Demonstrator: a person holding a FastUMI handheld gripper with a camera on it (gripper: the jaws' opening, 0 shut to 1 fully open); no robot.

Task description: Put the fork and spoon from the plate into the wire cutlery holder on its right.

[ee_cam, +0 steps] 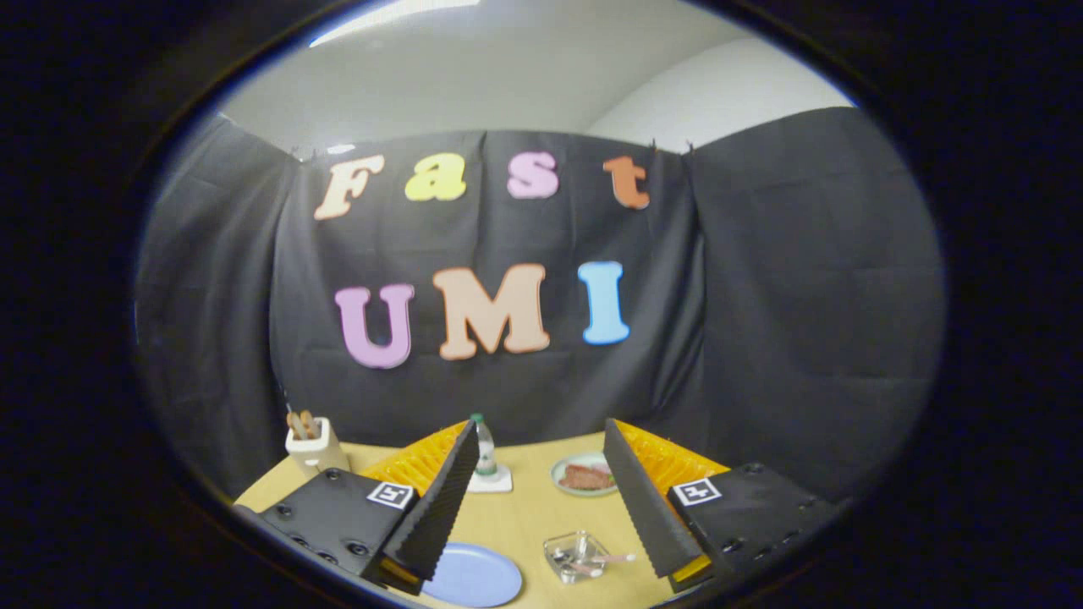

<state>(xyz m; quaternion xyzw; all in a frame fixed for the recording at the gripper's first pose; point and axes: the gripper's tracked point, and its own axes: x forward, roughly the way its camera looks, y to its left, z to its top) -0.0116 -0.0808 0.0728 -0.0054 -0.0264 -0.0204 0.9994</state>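
Note:
My gripper [540, 430] is open and held above the table, with nothing between its fingers. Below them a light blue plate [474, 577] lies on the wooden table [529, 507], partly hidden by the left finger; the part I see is bare. Right of the plate, nearer the right finger, stands the small wire cutlery holder [575, 554]. A pale pink handle [616, 558] sticks out of it toward the right finger. I cannot tell whether that is the fork or the spoon.
Beyond the fingers a clear bottle with a green cap [484, 448] stands on a white coaster. A small plate of food [584, 476] lies to its right. A white cup holding brown sticks [310, 441] stands at the far left by the cloth wall.

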